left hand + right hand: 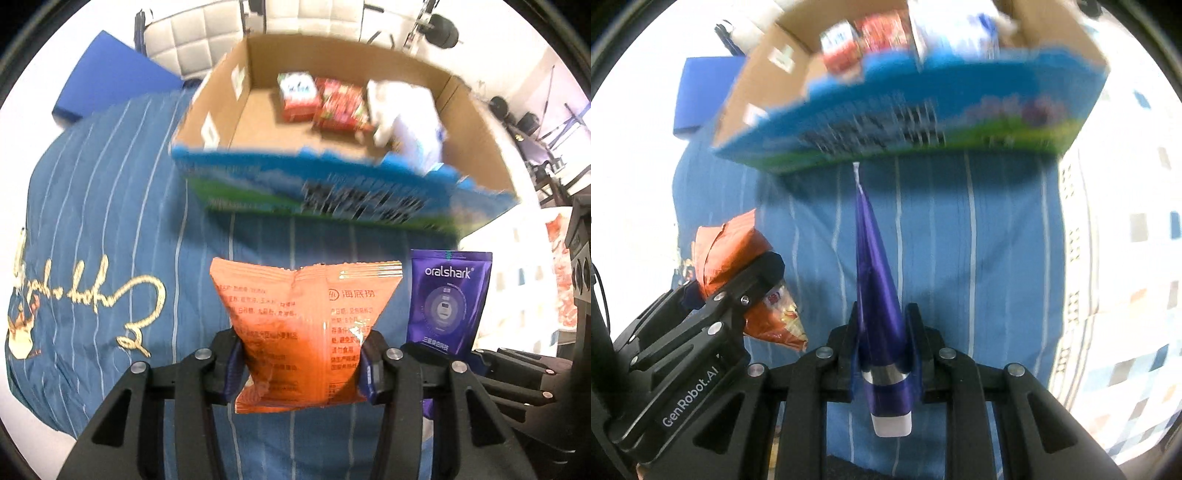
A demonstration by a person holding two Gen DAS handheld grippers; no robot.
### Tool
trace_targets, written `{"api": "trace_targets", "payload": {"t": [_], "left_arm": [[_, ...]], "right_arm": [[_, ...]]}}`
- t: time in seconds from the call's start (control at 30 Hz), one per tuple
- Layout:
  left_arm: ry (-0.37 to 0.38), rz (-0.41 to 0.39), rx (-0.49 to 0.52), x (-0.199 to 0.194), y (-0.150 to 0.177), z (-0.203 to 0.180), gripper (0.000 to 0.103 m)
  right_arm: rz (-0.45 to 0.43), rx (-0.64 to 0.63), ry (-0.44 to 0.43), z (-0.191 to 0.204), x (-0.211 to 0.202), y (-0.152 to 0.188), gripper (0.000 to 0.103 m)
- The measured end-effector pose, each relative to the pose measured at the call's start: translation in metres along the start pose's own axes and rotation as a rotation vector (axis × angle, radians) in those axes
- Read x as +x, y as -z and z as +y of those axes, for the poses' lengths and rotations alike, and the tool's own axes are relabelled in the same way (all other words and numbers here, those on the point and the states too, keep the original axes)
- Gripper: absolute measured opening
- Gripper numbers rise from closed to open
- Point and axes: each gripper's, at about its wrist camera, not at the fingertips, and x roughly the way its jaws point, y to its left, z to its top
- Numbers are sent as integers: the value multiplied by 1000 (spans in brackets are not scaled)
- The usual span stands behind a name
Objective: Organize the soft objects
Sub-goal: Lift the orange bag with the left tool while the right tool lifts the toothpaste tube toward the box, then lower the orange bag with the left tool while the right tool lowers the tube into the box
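Your left tool (301, 363) is clamped on the lower half of an orange snack packet (303, 325), pads pressing its two side edges so the foil puckers between them; your right tool (884, 354) is pinched tight on a purple oralshark pouch (877, 295), seen edge-on and standing straight out from the jaws, its white-tipped top seam pointing to 12 o'clock. In the left wrist view that pouch (448, 301) hangs at 3 o'clock of the packet, near but not touching. Both packs look clear of the blue striped bedding (110, 206) below, so the step in hand reads as carrying them to the open cardboard box (476, 155), which lies at 12 o'clock from both tools and already holds red-and-white packets (321, 98) and a white bag (402, 114) along its far side. Keep both grips firm; puffy foil can slip under a sideways squeeze. Bring each pack high enough to pass over the box's printed blue near wall (923, 110) before going forward, as the pouch's long top would catch that rim first. The bare cardboard floor on the near left of the box looks the roomiest landing. Keep the tools apart crossing the rim, releasing one at a time.
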Motion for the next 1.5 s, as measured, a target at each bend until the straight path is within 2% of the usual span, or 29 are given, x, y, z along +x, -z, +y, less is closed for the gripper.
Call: {"api": "trace_targets", "payload": {"t": [0.33, 0.37, 0.5, 0.63, 0.83, 0.9, 1.03, 1.27, 1.5], "left_arm": [[40, -137, 20, -68, -31, -17, 45], [45, -144, 22, -73, -37, -17, 45], [59, -172, 24, -87, -63, -16, 45], [78, -166, 17, -87, -98, -12, 45], [131, -57, -30, -52, -157, 0, 45], [150, -6, -56, -32, -177, 6, 45], [137, 58, -77, 3, -200, 13, 45], [119, 202, -83, 69, -217, 13, 45], [86, 277, -58, 104, -216, 8, 45]], "right_arm": [[-155, -19, -36, 4, -96, -26, 22], [-165, -23, -34, 17, -96, -32, 22], [-199, -28, -36, 24, -113, -58, 22], [-212, -20, -57, 32, -115, -99, 22], [-161, 68, -139, 27, -72, -173, 22], [-138, 89, -159, 24, -53, -189, 22], [-62, 90, -165, 25, -5, -214, 22], [77, 55, -126, 28, 68, -219, 23], [144, 20, -80, 30, 106, -219, 23]]}}
